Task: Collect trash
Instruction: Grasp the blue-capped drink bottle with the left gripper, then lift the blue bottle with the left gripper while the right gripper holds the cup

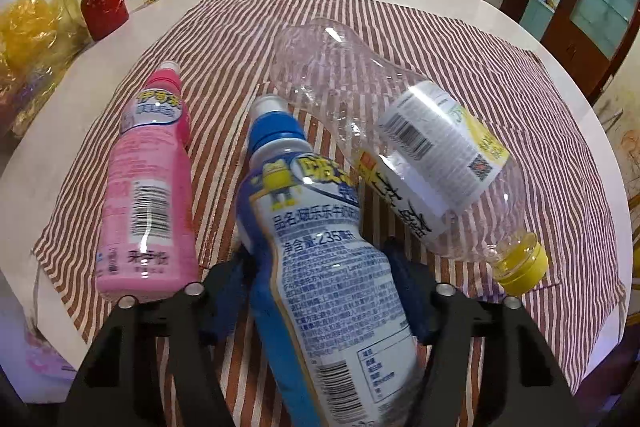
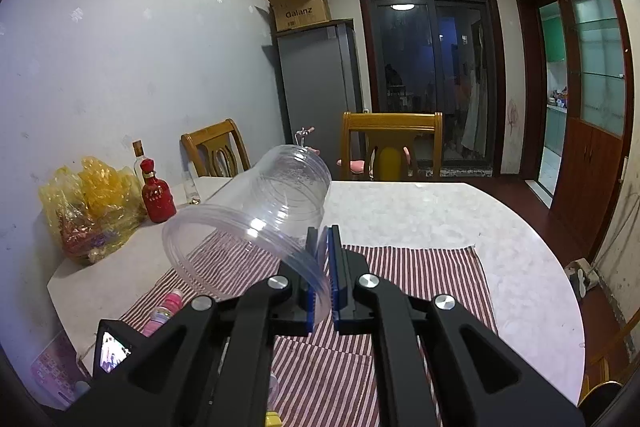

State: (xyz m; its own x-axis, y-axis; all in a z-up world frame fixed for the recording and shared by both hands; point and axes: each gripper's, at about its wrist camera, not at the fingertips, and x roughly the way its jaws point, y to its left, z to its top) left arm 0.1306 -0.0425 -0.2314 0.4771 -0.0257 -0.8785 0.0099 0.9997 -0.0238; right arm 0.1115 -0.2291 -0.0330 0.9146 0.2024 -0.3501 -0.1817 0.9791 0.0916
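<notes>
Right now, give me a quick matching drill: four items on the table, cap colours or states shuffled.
Column A:
1. blue-label bottle
2. pink bottle
3. clear bottle
4. clear cup

Column B:
a. yellow cap
b. rim pinched in the right gripper
c. between the left gripper pads
d. lying alone at left, pink cap

Pairs: 1-c, 2-d, 3-a, 4-b

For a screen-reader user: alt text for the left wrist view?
The left gripper closes on a blue bottle lying on a striped cloth. A pink bottle lies left of it, a clear bottle with a yellow cap right.
</notes>
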